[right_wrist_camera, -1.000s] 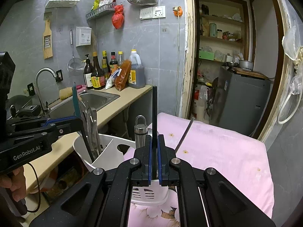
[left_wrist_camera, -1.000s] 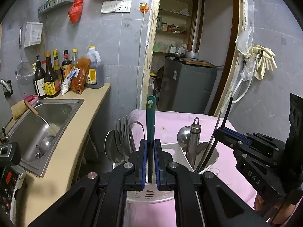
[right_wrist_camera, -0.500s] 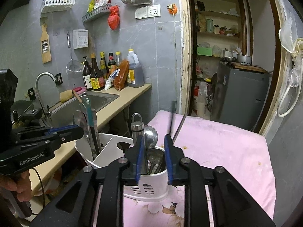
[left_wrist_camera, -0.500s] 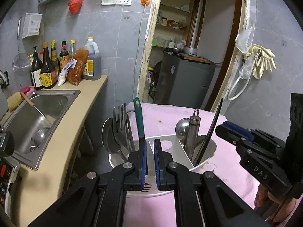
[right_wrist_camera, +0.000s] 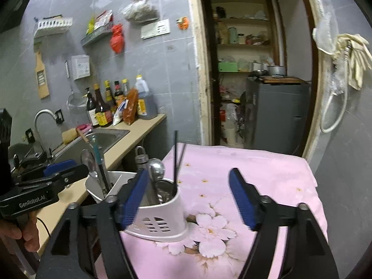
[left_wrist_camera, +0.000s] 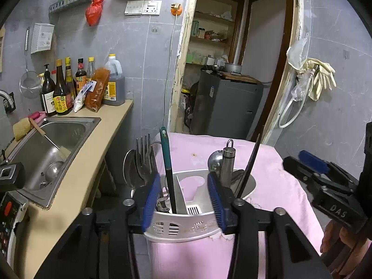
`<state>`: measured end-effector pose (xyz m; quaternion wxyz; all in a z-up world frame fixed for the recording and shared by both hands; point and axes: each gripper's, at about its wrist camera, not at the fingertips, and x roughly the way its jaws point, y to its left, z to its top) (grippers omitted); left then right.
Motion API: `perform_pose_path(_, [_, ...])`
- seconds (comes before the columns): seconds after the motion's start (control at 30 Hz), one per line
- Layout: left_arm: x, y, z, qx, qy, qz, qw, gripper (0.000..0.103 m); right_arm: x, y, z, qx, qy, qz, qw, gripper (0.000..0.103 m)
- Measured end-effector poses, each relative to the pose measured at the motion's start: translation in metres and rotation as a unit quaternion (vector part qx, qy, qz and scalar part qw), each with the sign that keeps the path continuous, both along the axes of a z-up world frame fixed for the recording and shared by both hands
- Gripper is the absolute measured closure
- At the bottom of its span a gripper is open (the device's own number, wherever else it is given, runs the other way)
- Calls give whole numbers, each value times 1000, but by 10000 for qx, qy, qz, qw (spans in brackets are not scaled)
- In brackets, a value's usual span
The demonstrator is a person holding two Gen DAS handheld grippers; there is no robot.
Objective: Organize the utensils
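A white slotted utensil holder (left_wrist_camera: 183, 220) stands on a pink flowered cloth (left_wrist_camera: 274, 186); it also shows in the right wrist view (right_wrist_camera: 160, 214). Its left compartment holds forks (left_wrist_camera: 144, 160), a spoon and a green-handled utensil (left_wrist_camera: 166, 158). Its right compartment holds a ladle (left_wrist_camera: 215, 160), a steel handle with a ring (left_wrist_camera: 227, 160) and black chopsticks (left_wrist_camera: 250, 167), which also show in the right wrist view (right_wrist_camera: 175, 155). My left gripper (left_wrist_camera: 183, 200) is open, its jaws either side of the holder. My right gripper (right_wrist_camera: 189, 200) is open and empty just right of the holder.
A counter with a steel sink (left_wrist_camera: 51, 148) runs along the left, with sauce bottles (left_wrist_camera: 62, 88) at its back. A grey appliance (left_wrist_camera: 227, 109) stands in the doorway behind. The pink cloth (right_wrist_camera: 244, 176) stretches right of the holder.
Both grippers have opened. The left one let go of the green-handled utensil and the right one let go of the black chopsticks; both now stand in the holder. The right gripper moved right.
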<state>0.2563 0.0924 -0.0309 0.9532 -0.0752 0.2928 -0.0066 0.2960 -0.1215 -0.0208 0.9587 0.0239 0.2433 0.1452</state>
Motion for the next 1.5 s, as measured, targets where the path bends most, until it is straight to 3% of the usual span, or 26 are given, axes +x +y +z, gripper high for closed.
perform_pose_path(0.17, [-14, -5, 2, 69, -156, 254, 9995, 26, -14, -22, 5, 20, -103, -303, 9995, 2])
perform_pose_path(0.43, [-41, -27, 11, 419, -458, 417, 9972, 6, -44, -54, 17, 14, -326, -653, 9973, 1])
perform_pose_path(0.77, [-74, -47, 23, 496, -662, 405, 9957, 4, -94, -83, 29, 43, -538, -707, 9960, 1])
perform_pose_path(1.5, [-205, -83, 30, 598, -729, 687, 9932, 4, -231, -124, 37, 110, -410, -754, 9962, 1])
